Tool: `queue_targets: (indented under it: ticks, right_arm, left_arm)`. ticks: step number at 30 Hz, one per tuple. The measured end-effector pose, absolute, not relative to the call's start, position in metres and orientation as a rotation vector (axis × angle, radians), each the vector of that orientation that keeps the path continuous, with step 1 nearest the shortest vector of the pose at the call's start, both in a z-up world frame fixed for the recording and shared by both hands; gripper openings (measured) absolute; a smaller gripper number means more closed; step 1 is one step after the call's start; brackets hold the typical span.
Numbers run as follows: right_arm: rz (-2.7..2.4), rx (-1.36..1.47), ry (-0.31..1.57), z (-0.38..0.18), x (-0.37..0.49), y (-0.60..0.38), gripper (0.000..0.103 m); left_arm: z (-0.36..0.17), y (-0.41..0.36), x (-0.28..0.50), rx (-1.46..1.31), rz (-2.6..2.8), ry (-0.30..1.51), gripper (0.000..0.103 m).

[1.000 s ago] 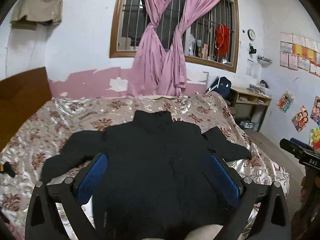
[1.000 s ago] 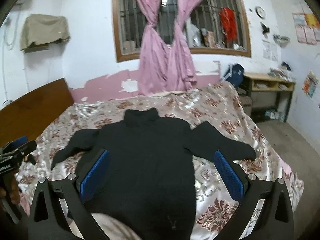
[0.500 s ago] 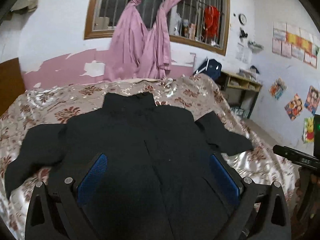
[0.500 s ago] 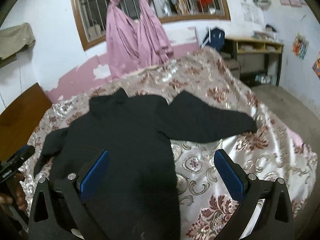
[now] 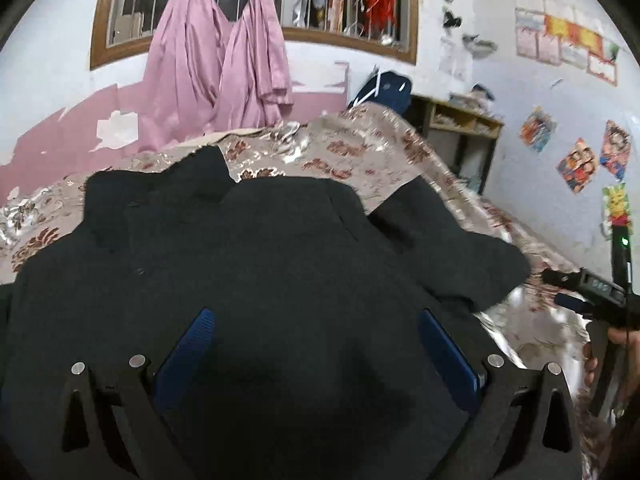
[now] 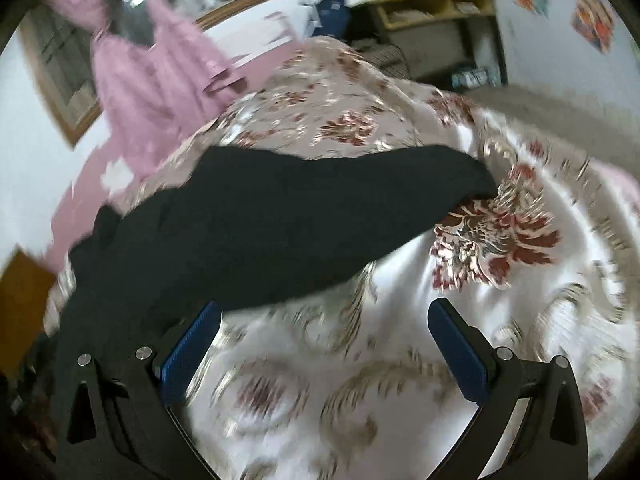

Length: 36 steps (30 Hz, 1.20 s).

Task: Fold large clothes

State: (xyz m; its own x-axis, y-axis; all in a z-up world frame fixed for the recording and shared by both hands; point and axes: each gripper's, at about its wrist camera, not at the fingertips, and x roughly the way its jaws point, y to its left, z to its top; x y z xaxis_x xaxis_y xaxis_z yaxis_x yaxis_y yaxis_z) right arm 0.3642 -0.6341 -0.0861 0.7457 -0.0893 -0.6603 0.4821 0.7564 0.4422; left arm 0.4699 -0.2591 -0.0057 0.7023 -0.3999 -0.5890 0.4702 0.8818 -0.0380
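Observation:
A black high-neck sweater (image 5: 256, 264) lies flat on the bed, collar toward the window. My left gripper (image 5: 316, 320) is open and empty, low over the sweater's body. The sweater's right sleeve (image 6: 320, 204) stretches out over the bedspread in the right wrist view, cuff to the right. My right gripper (image 6: 324, 316) is open and empty, just in front of that sleeve, over bare bedspread. The right gripper also shows in the left wrist view (image 5: 580, 288) at the right edge, held in a hand.
The bed has a shiny floral bedspread (image 6: 500, 232). Pink curtains (image 5: 216, 60) hang at a barred window behind it. A wooden shelf desk (image 5: 460, 128) with a blue bag (image 5: 384, 88) stands at the right. A wooden headboard (image 6: 20, 300) is at the left.
Both grippers have moved forward and down toward the bed. The left is now close over the sweater's body. The right has swung right, toward the right sleeve.

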Motion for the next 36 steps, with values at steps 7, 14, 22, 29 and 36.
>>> queue_targets:
  ticks: [7, 14, 22, 29, 36]
  right_arm:
    - [-0.396, 0.798, 0.563, -0.143, 0.412, -0.700, 0.102]
    - [-0.575, 0.917, 0.573, -0.165, 0.443, -0.710, 0.076]
    - [-0.571, 1.049, 0.514, -0.171, 0.448, -0.723, 0.014]
    - [-0.542, 0.806, 0.455, -0.097, 0.455, -0.692, 0.006]
    - [-0.429, 0.339, 0.356, 0.014, 0.477, -0.615, 0.006]
  left_arm:
    - [-0.031, -0.297, 0.523, 0.177, -0.523, 0.736, 0.103]
    - [-0.067, -0.304, 0.536, 0.191, -0.564, 0.850, 0.103]
    - [-0.073, -0.304, 0.536, 0.190, -0.565, 0.842, 0.103]
    - [-0.048, -0.262, 0.538, 0.022, -0.626, 0.874, 0.103]
    - [-0.020, -0.177, 0.526, -0.088, -0.541, 0.891, 0.103]
